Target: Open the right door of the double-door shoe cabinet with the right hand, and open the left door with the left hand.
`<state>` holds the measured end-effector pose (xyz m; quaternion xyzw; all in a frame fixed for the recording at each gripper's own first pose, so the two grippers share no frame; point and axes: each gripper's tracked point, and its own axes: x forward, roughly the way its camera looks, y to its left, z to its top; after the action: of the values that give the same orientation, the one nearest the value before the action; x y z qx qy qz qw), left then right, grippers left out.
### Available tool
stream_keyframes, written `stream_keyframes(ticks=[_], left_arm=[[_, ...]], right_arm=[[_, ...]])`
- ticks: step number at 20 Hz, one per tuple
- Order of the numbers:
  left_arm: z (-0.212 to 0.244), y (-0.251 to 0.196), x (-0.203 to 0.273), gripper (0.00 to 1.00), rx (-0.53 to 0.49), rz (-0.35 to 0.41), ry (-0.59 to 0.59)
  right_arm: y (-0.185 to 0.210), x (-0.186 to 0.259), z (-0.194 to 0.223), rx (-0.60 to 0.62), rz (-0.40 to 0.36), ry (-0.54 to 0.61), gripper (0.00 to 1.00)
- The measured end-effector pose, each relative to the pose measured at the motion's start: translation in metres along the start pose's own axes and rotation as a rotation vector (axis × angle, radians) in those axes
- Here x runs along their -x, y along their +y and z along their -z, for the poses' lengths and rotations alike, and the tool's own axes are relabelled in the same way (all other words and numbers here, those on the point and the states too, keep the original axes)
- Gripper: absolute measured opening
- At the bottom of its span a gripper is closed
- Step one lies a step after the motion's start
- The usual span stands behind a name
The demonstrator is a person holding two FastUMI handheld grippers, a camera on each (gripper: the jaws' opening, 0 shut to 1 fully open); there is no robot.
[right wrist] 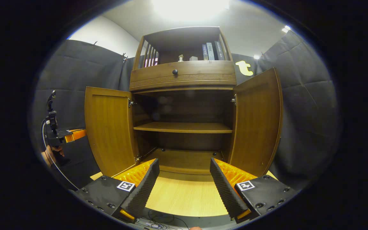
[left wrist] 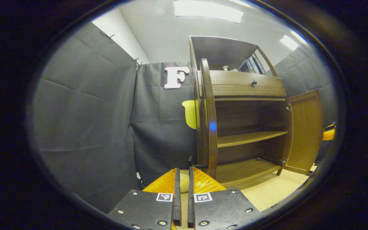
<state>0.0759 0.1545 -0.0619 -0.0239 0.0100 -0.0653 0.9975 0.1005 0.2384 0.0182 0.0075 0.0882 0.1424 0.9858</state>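
Right tool point(right wrist: 184, 182) agape (both doors point(right wrist: 109, 127) open).

You're boxed in by creased black cloth walls point(right wrist: 302, 105), clipped along the top to a white wall point(left wrist: 120, 35). Bright ceiling panels point(left wrist: 208, 10) glare overhead, and there's pale wood flooring point(right wrist: 187, 195) running to the cloth's bottom edge.

1. Ceiling panels point(left wrist: 208, 11) throw bright, even light down; in the right gripper view one blows out to white glare point(right wrist: 190, 8).
2. Cabinet interior point(right wrist: 184, 105) sits in shadow.
3. Fisheye bends straight edges toward the rims.
4. Faint hazy smudges float over the dark recess.
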Motion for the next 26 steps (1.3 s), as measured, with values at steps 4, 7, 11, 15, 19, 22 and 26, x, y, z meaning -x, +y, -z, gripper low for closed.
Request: stream_keyframes(ticks=[4, 7, 11, 15, 19, 22, 26], left_arm=[[-0.008, -0.006, 0.011, 0.18, -0.019, -0.029, 0.005], [-0.015, -0.016, 0.013, 0.29, -0.012, -0.037, 0.002], [-0.022, -0.038, 0.015, 0.61, -0.001, -0.030, -0.008], [-0.029, -0.049, 0.017, 0.94, -0.023, -0.037, -0.021], [-0.031, -0.052, 0.018, 0.94, -0.030, -0.057, -0.021], [-0.033, -0.052, 0.016, 0.94, -0.028, -0.075, -0.027], [-0.034, -0.050, 0.013, 0.94, -0.020, -0.093, -0.028]], right_arm=[[-0.020, 0.004, -0.013, 0.005, 0.034, -0.020, 0.96], [-0.042, 0.008, -0.022, -0.002, 0.062, -0.042, 1.00], [-0.078, 0.009, -0.023, -0.033, 0.117, -0.043, 0.95], [-0.105, 0.007, -0.024, -0.030, 0.146, -0.044, 0.96], [-0.117, 0.003, -0.029, -0.013, 0.151, -0.062, 0.99], [-0.124, -0.001, -0.036, -0.004, 0.160, -0.082, 0.96], [-0.129, -0.007, -0.039, -0.007, 0.168, -0.090, 0.96]])
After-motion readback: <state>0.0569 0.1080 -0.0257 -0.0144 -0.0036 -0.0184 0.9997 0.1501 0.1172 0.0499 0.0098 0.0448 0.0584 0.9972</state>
